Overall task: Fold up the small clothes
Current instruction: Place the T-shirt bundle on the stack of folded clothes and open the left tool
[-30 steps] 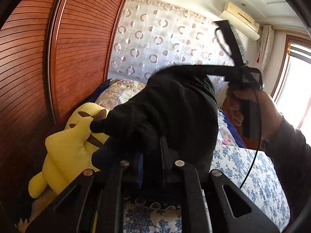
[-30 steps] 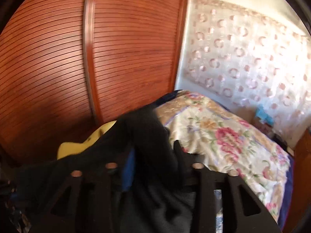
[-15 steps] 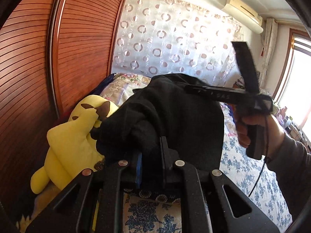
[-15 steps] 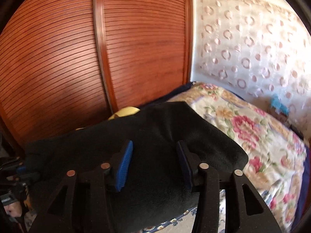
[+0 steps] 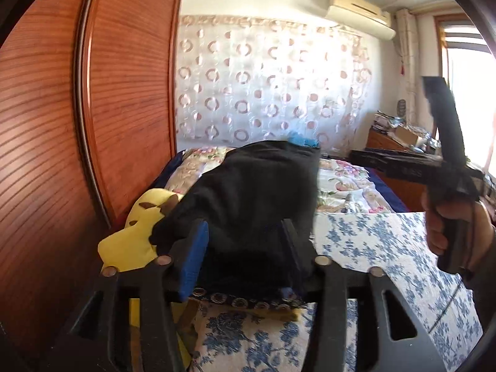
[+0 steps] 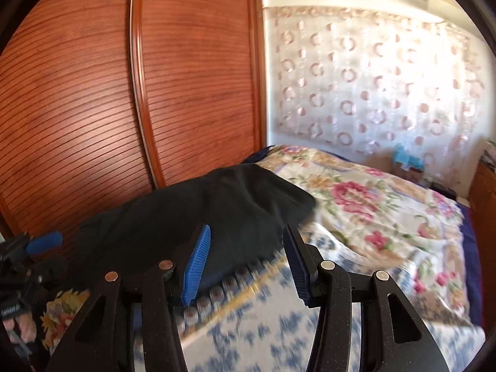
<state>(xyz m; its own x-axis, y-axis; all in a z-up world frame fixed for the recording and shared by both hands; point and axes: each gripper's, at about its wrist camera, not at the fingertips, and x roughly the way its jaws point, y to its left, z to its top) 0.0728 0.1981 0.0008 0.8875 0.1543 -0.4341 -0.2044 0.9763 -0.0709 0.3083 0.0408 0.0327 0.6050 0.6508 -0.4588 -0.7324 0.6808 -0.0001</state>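
A black garment (image 5: 254, 192) lies bunched on the bed over the edge of a blue-flowered sheet. My left gripper (image 5: 245, 226) is low at its near end. Its jaws are opening, and the cloth sits between the blue pads (image 5: 192, 257) without being pressed. In the right wrist view the same garment (image 6: 201, 210) lies ahead and to the left of my right gripper (image 6: 246, 229), which is open with only the cloth's near edge between its fingers. A hand (image 5: 446, 226) holds the right gripper off to the right of the garment.
A yellow plush toy (image 5: 133, 241) lies left of the garment against the wooden wardrobe doors (image 5: 62, 124). A flowered quilt (image 6: 372, 204) covers the far bed. The blue-and-white sheet (image 5: 387, 248) spreads to the right. A cluttered dresser (image 5: 393, 142) stands by the window.
My left jaws have opened and let go of the garment, which has dropped onto the bed. The right gripper had released it earlier and has swung right and down.
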